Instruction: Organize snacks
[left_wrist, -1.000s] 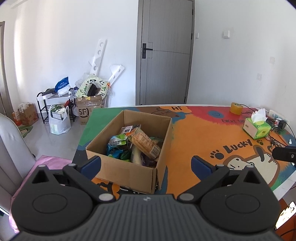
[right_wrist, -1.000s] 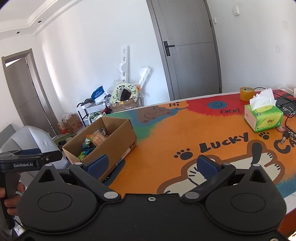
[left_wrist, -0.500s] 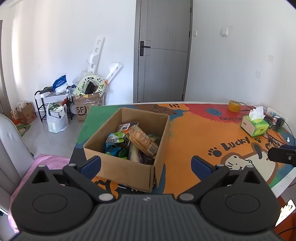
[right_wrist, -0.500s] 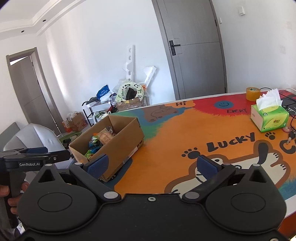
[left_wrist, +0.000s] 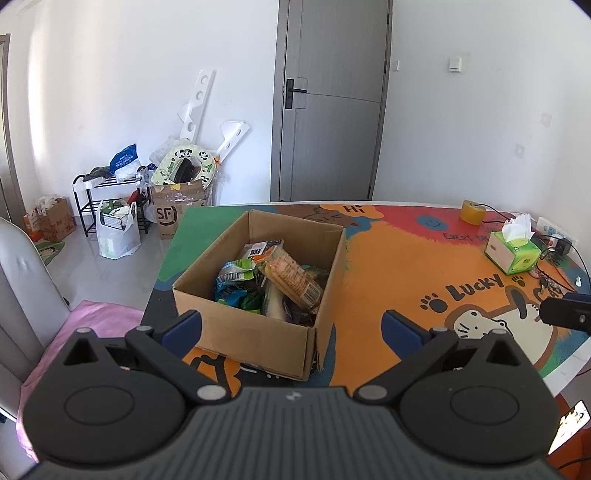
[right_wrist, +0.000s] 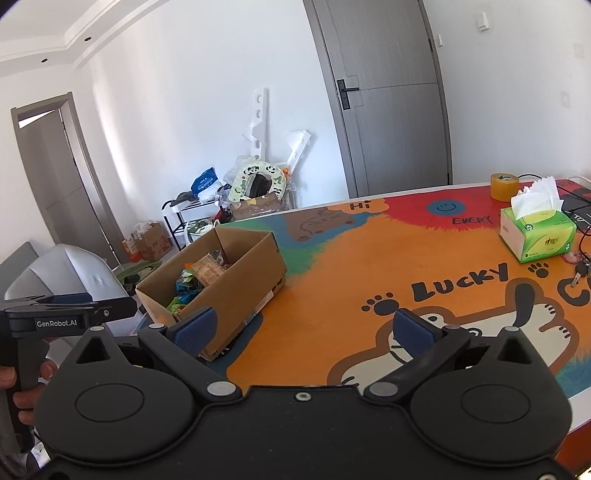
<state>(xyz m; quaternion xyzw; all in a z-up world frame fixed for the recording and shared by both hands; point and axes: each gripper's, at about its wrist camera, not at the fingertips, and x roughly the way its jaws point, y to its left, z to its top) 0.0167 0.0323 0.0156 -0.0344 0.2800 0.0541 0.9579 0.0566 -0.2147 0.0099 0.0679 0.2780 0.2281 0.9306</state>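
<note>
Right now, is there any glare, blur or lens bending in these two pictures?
Left wrist view: sharp, with the door frame bowed by the fisheye and dark corners. Right wrist view: also sharp, walls curved, sunlight bright on the orange table mat; the cardboard box casts a soft shadow.

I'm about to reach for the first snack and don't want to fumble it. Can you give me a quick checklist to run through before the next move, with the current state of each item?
1. Left gripper open and empty: ok, jaws spread wide, nothing between them.
2. Right gripper open and empty: ok.
3. Cardboard box open at the top: ok, no flaps over it.
4. Snacks reachable: ok, the orange packet lies on top of the pile.
5. Free room on the table mat beside the box: ok; the tissue box and tape roll sit at the far end.
6. How many snacks lie underneath: cannot tell.
</note>
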